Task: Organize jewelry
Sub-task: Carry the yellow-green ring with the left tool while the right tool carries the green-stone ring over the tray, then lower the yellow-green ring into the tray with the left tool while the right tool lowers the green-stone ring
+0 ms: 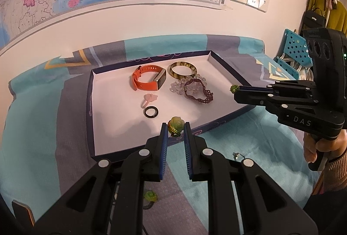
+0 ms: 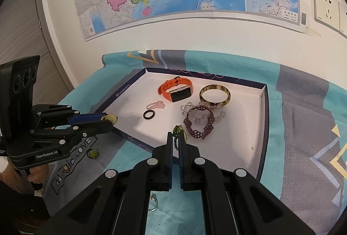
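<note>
The left gripper (image 1: 176,126) is clamped on a green flower ring (image 1: 176,124) over the near edge of the white tray (image 1: 225,65). The right gripper (image 2: 176,134), fingers nearly together, pinches a small green beaded piece (image 2: 176,129) over the tray's near rim. Inside lie an orange watch (image 1: 149,81), a bangle (image 1: 183,70), a purple bracelet (image 1: 198,91) and a black ring (image 1: 150,110). Another green ring (image 1: 150,196) and a silver ring (image 2: 153,202) rest on the cloth (image 1: 32,148) nearby.

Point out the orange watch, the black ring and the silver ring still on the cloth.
orange watch (image 2: 180,94): right wrist view, on its screen.
black ring (image 2: 149,115): right wrist view, on its band.
silver ring (image 2: 153,202): right wrist view, on its band.
</note>
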Demonstrator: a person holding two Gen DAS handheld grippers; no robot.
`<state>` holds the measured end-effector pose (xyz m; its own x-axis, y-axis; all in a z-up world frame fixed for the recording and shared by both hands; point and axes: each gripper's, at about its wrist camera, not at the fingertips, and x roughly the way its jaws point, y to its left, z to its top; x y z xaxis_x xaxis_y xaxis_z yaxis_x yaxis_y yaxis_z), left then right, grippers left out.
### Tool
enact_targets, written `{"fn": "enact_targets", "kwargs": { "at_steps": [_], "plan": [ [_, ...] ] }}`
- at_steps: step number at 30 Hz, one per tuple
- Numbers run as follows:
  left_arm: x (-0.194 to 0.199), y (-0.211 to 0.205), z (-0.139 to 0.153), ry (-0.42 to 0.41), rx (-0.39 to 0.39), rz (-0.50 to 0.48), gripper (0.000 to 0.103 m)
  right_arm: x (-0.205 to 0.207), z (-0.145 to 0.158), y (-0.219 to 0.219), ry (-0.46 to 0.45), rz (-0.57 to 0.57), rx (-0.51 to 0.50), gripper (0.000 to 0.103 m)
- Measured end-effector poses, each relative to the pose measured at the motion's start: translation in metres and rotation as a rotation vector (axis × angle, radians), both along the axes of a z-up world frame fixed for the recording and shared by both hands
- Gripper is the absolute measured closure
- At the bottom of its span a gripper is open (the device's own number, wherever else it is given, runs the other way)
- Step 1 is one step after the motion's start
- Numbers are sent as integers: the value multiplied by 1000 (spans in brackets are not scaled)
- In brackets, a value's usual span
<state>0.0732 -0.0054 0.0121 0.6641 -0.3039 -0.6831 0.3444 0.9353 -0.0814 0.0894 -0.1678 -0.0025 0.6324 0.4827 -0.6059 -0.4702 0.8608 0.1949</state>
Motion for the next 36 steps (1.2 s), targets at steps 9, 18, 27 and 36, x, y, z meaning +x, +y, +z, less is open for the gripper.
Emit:
{"fn": "enact_targets", "kwargs": {
  "at_steps": [9, 18, 27, 36],
  "plan": [
    [12, 1, -3, 5, 8, 11, 88, 8, 0, 0, 1, -4, -10, 100],
    [22, 1, -5, 10, 18, 18, 88, 17, -2, 0, 7, -11, -15, 100],
    [28, 1, -8, 16, 21, 21, 88, 24, -5, 1, 17, -11, -13, 100],
    [33, 1, -12, 23, 24, 28, 88, 28, -6, 1, 22, -12, -9, 100]
  ]
}}
